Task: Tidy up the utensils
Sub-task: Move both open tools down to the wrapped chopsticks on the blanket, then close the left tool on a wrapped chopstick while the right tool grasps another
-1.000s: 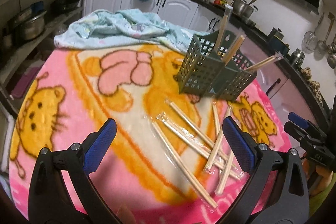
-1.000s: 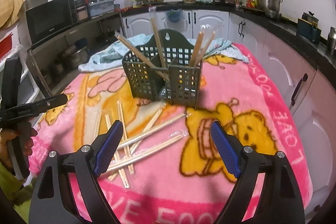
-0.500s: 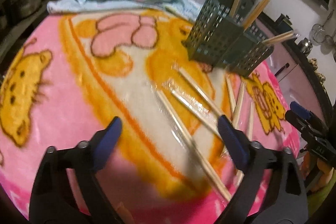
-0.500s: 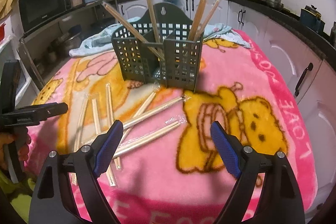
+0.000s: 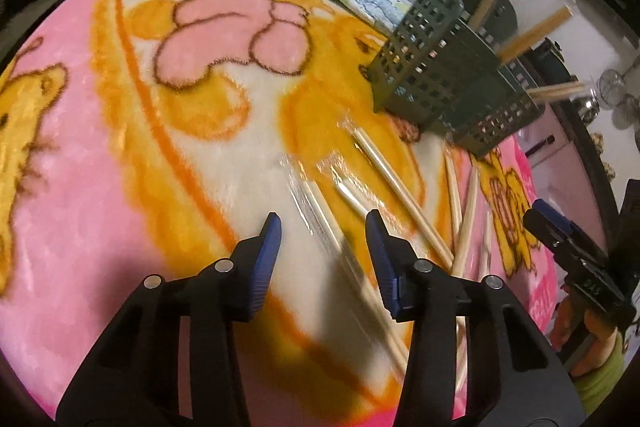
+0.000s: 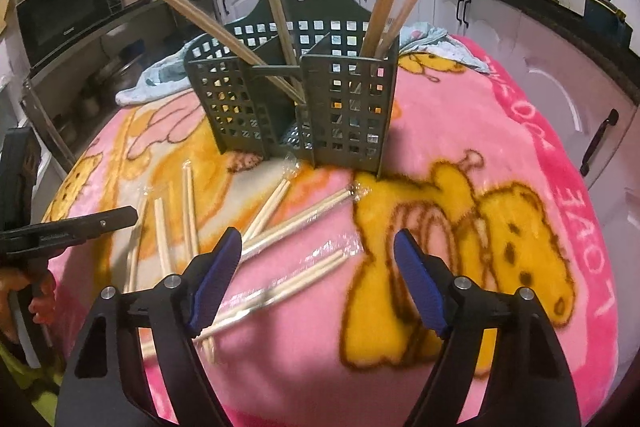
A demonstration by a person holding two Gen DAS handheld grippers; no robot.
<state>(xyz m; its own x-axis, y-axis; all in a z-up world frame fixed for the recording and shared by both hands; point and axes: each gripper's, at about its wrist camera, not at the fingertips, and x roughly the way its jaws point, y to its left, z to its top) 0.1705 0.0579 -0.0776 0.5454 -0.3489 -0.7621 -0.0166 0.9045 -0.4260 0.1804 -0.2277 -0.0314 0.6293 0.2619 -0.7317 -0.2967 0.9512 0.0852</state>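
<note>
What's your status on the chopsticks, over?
Left gripper closing around a wrapped chopstick pair, right gripper closing, nothing gripped. Several pairs already in green holder. Nothing blocking.

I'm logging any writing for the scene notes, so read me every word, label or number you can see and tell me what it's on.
"LOVE", upside down, then "FOO…" cut short: pink blanket border, right wrist view.
Small brand word on the microwave door: too small to read.
Moulded mark on the left gripper arm: blurred, unreadable.
Bottle labels on the counter: too small.
Green utensil caddy: no text.

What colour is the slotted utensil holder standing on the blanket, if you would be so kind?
Dark green; the utensil holder shows best in the right wrist view.
</note>
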